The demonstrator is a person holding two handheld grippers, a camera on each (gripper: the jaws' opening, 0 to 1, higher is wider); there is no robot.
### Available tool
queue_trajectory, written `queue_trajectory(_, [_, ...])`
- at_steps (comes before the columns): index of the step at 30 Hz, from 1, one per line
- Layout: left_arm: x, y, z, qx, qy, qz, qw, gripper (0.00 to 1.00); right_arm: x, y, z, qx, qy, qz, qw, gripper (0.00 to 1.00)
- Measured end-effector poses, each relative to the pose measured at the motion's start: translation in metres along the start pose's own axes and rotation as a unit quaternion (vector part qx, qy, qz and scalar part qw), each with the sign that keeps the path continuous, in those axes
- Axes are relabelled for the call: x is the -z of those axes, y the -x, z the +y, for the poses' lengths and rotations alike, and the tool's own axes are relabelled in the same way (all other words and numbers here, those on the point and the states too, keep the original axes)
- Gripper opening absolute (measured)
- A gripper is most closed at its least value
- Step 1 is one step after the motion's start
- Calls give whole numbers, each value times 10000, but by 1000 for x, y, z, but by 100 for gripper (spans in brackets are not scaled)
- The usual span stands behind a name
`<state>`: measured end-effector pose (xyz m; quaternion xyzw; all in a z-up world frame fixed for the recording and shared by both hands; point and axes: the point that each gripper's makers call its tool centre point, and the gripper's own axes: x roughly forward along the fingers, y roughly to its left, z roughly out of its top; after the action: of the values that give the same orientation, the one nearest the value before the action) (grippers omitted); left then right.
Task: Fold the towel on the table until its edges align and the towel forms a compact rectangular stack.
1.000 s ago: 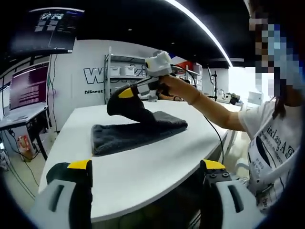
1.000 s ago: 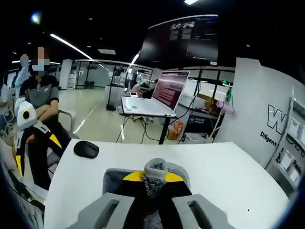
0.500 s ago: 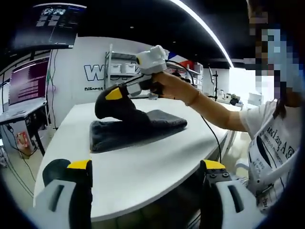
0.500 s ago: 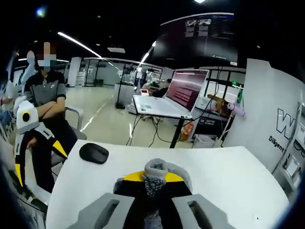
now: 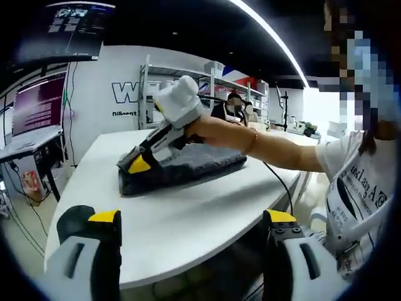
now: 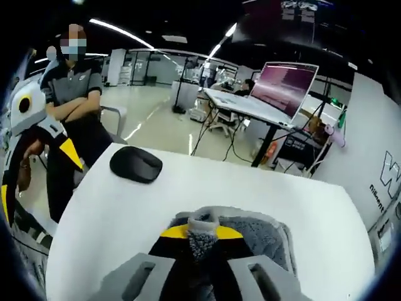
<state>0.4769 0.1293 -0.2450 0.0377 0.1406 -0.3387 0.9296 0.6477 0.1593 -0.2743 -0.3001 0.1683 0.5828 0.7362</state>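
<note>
A dark grey towel [image 5: 194, 164] lies folded in a long stack on the white table [image 5: 188, 216]. My right gripper [image 5: 139, 164], held in a hand, comes down onto the towel's left end, shut on a fold of the cloth. In the right gripper view its jaws are closed on a tuft of the towel [image 6: 200, 238], and more of the grey pile [image 6: 260, 233] spreads just behind them on the table [image 6: 119, 213]. My left gripper [image 5: 193, 219] hovers off the table's near edge, open, holding nothing. It also shows at the left of the right gripper view as the left gripper [image 6: 37, 179].
A black mouse [image 6: 136, 164] lies on the table's far left part. Beyond it a person [image 6: 75, 94] sits with arms crossed. A desk with a lit monitor [image 6: 289, 86] stands behind the table. Shelves [image 5: 182, 81] line the white wall.
The right gripper has gone down and to the left with the towel's edge, from raised above the stack to resting on its left end. The left gripper stays open.
</note>
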Motion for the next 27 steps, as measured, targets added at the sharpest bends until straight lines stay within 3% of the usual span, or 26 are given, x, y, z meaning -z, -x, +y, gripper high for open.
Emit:
queue_trajectory(2, [1, 1, 2, -35, 22, -1, 10000, 98, 4, -2, 5, -139, -77, 72, 9998, 16])
queue_trajectory(5, [1, 1, 3, -66, 53, -16, 10000, 98, 15, -6, 15, -422, -212, 326, 9983, 35])
queue_trajectory(9, [-1, 2, 0, -52, 16, -10, 10000, 98, 16, -1, 16, -434, -158, 307, 9985, 47])
queue_trajectory(17, [-4, 1, -5, -59, -23, 3, 10000, 98, 15, 33, 3, -159, -363, 150, 9991, 88])
queue_trajectory(21, [-6, 0, -8, -52, -60, 9, 10000, 98, 20, 56, 1, -218, -797, 1, 9966, 94])
queue_trajectory(27, [-10, -4, -13, -16, -119, 36, 9999, 98, 50, 96, -7, -22, -898, 186, 9958, 99])
